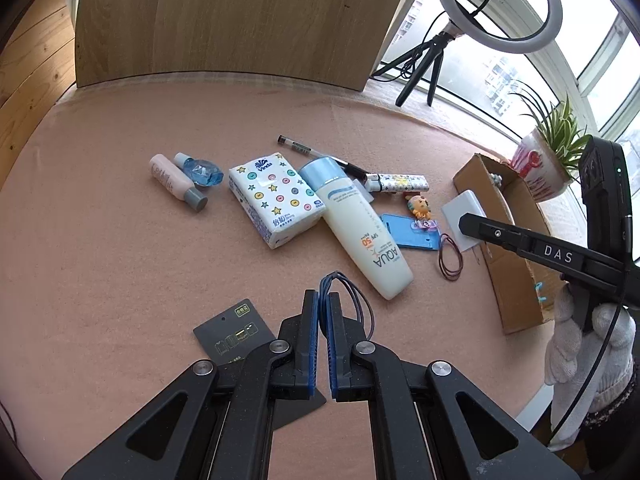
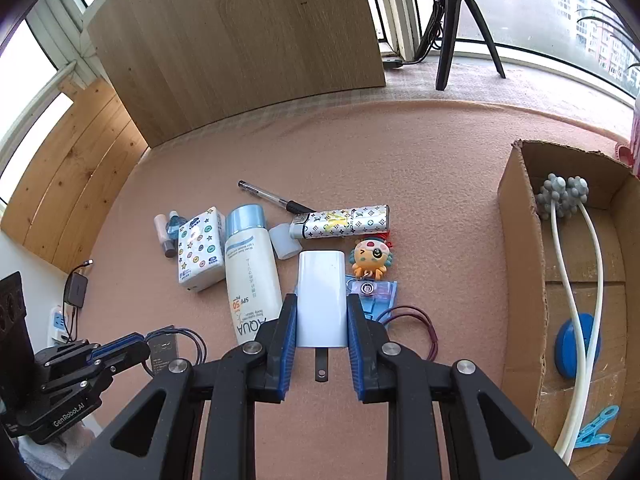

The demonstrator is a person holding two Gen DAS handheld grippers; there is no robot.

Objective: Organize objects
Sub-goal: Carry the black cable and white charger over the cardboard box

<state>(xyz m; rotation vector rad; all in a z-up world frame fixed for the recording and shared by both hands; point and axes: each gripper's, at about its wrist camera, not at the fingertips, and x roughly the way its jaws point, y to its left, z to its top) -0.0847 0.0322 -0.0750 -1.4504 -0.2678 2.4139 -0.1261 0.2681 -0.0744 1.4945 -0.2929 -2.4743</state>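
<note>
Grippers both clamped, left gripper [image 1: 323, 300] on blue hair tie [image 1: 352, 292], right gripper [image 2: 321, 312] on white charger [image 2: 321, 304], bare mat left of cardboard box [image 2: 520, 264], box rim clear.

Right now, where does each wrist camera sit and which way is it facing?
Left wrist: on the left gripper, angled down at the table clutter; jaws shut on a blue hair tie; the right gripper and a gloved hand show at right.
Right wrist: on the right gripper, angled down; holds a white charger, cardboard box at right.
Shared: sunscreen bottle, tissue pack, each other's gripper.
</note>
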